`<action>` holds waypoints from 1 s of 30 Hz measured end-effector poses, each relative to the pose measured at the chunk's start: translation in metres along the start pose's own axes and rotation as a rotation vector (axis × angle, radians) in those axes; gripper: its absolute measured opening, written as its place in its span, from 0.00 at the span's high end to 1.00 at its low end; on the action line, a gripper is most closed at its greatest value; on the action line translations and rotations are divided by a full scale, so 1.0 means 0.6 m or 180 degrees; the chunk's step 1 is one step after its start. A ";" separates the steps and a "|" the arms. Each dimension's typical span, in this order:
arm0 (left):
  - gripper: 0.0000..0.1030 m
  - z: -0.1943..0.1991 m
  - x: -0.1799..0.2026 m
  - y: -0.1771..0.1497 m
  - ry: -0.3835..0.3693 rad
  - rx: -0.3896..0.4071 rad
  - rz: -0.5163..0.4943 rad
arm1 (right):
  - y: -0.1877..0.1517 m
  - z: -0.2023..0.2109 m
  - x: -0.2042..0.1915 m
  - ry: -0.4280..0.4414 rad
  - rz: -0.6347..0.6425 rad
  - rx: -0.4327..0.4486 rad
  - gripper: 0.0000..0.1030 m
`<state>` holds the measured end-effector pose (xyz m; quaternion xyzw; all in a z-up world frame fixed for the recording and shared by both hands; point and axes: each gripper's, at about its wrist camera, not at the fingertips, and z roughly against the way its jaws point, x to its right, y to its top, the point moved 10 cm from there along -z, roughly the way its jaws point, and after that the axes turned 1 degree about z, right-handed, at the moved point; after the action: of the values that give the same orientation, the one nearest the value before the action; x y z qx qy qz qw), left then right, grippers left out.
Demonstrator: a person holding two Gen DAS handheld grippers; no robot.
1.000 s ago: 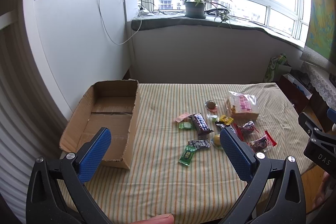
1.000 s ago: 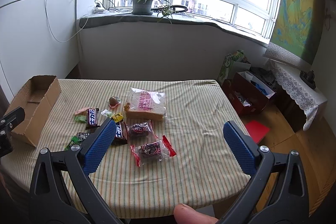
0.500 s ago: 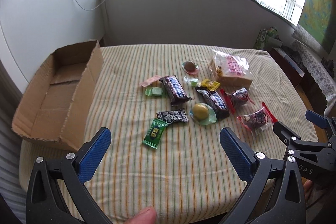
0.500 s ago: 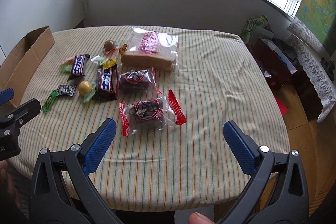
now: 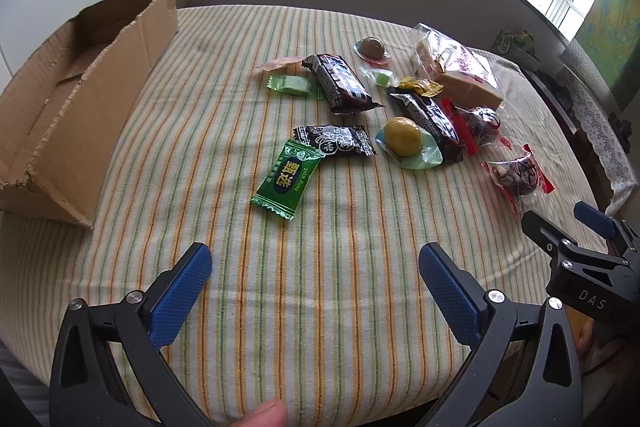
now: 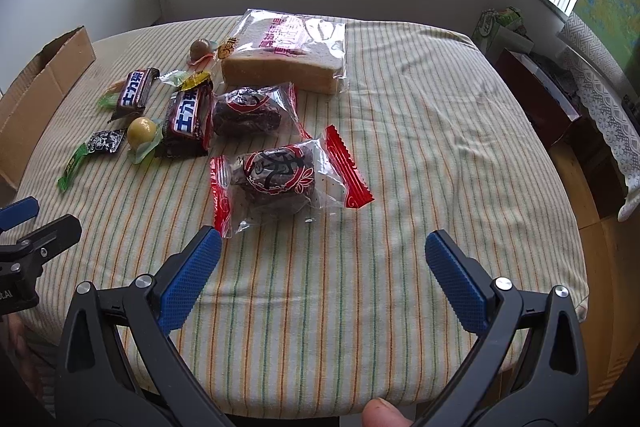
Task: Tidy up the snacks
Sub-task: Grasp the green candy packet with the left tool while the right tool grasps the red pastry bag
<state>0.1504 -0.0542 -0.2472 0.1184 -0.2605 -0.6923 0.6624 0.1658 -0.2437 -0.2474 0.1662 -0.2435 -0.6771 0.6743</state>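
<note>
The fingers of both tools stand wide apart with nothing between them: the left gripper (image 5: pixel 315 269) hovers over bare striped cloth near the front edge of the tabletop (image 5: pixel 224 115), and the right gripper (image 6: pixel 323 255) hangs just short of a red-edged cake packet (image 6: pixel 280 177). To the left sits the open cardboard box (image 5: pixel 80 95), the largest thing here and, I'd guess, where the snacks belong; nothing shows inside it. Next in size is the bagged bread slice (image 6: pixel 286 53) at the back, then two dark chocolate bars (image 6: pixel 190 119), then the small sweets, a green candy (image 5: pixel 288 179) nearest the left tool. This looks like the approach before a first pick. The next move calls for lowering over one wrapper and pinching its crinkly film without dragging neighbours.
</note>
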 end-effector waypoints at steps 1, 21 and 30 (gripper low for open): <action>0.00 -0.003 -0.004 0.004 -0.0011 0.0009 -0.0010 | -0.001 -0.002 0.000 0.0029 -0.0008 -0.0001 0.00; 0.00 -0.032 -0.043 0.050 -0.0218 -0.0087 0.0004 | 0.027 -0.042 -0.017 0.0316 -0.0046 0.0051 0.00; 0.10 -0.044 -0.033 0.067 -0.0225 -0.0011 -0.0102 | 0.037 -0.051 -0.032 0.0426 0.0084 0.0091 0.15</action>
<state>0.2000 -0.0395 -0.2522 0.0968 -0.2806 -0.7070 0.6419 0.2017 -0.2273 -0.2625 0.2175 -0.2097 -0.6520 0.6955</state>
